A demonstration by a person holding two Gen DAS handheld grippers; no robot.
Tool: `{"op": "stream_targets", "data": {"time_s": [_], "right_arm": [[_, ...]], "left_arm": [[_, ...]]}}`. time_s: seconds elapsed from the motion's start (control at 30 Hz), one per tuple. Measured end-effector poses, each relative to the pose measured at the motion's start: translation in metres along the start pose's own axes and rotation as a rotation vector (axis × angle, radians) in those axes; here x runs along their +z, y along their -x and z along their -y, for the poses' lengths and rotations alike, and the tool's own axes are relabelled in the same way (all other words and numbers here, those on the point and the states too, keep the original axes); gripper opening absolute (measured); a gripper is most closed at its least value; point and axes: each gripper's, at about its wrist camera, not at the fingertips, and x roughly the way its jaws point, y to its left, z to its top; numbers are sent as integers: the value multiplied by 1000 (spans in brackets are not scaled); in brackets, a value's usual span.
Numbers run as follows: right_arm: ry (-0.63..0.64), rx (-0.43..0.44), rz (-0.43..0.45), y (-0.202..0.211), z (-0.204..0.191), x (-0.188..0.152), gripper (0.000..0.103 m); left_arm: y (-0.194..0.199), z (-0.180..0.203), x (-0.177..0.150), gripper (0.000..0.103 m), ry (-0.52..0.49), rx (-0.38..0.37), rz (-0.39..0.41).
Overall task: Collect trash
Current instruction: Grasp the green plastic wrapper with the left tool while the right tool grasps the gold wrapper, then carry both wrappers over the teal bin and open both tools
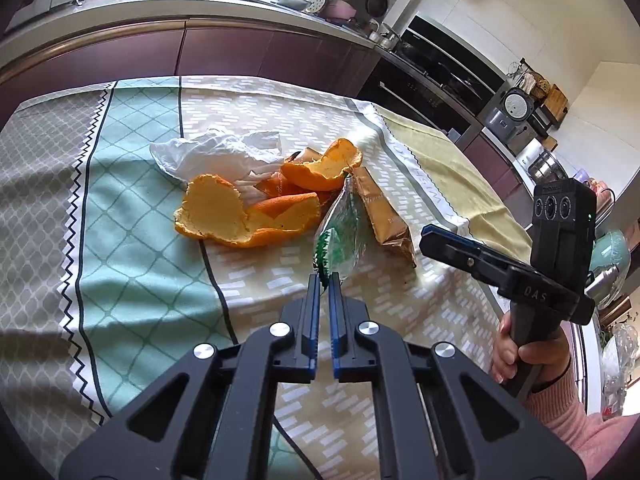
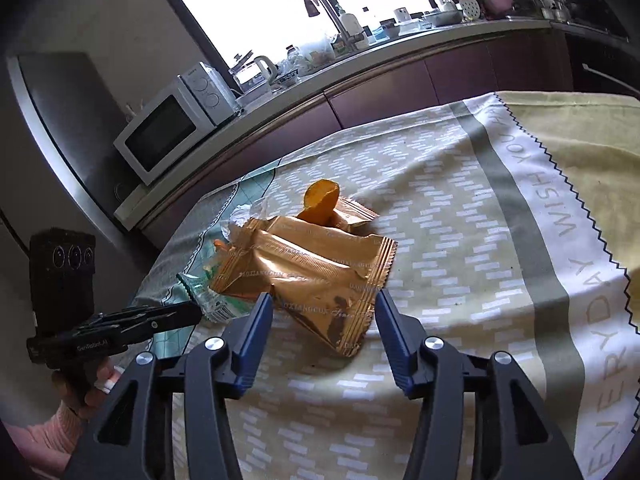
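A pile of trash lies on the patterned tablecloth (image 1: 140, 280): curled orange peels (image 1: 224, 212), a crumpled white plastic bag (image 1: 216, 152), a gold snack wrapper (image 1: 384, 216) and a green-and-clear wrapper (image 1: 340, 232). My left gripper (image 1: 326, 280) is shut on the near edge of the green-and-clear wrapper (image 2: 208, 300). Seen from the right wrist, the left gripper (image 2: 196, 312) reaches in from the left. My right gripper (image 2: 322, 300) stands open just in front of the gold wrapper (image 2: 312, 264), with the wrapper's near corner between its fingers but untouched. An orange peel (image 2: 320, 200) shows behind the wrapper.
A dark kitchen counter (image 1: 240, 48) runs behind the table, with a microwave (image 2: 172, 128) and a sink tap (image 2: 320, 4) on it. An oven (image 1: 440, 76) stands at the far right. The person's hand (image 1: 520, 352) holds the right gripper (image 1: 426, 236).
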Motion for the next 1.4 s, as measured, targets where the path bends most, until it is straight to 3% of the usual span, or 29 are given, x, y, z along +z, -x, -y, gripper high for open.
{"op": "stream_targets", "data": {"time_s": [0.2, 0.3, 0.33, 0.43, 0.5, 0.53, 0.6, 1.0, 1.4], "right_arm": [[211, -155, -26, -15, -35, -1, 58], [291, -241, -42, -27, -45, -3, 57], [305, -249, -49, -29, -46, -4, 48], [321, -251, -53, -30, -46, -5, 21], [323, -248, -43, -27, -47, -5, 17], [325, -245, -35, -25, -47, -5, 14], [324, -244, -18, -20, -49, -5, 12], [305, -139, 64, 11, -71, -2, 9], [401, 72, 40, -3, -151, -7, 8]], "left_arm": [[-1, 0, 1, 5, 4, 14, 0], [-2, 0, 4, 18, 7, 16, 4], [-2, 1, 5, 24, 6, 15, 7], [-3, 2, 8, 25, -3, 28, 10], [-5, 2, 9, 16, 1, 22, 6], [-6, 2, 9, 4, 5, 21, 2], [-7, 2, 9, 3, 11, 23, 2], [47, -1, -6, 1, -8, 21, 98], [147, -42, -46, 1, 59, 83, 216]]}}
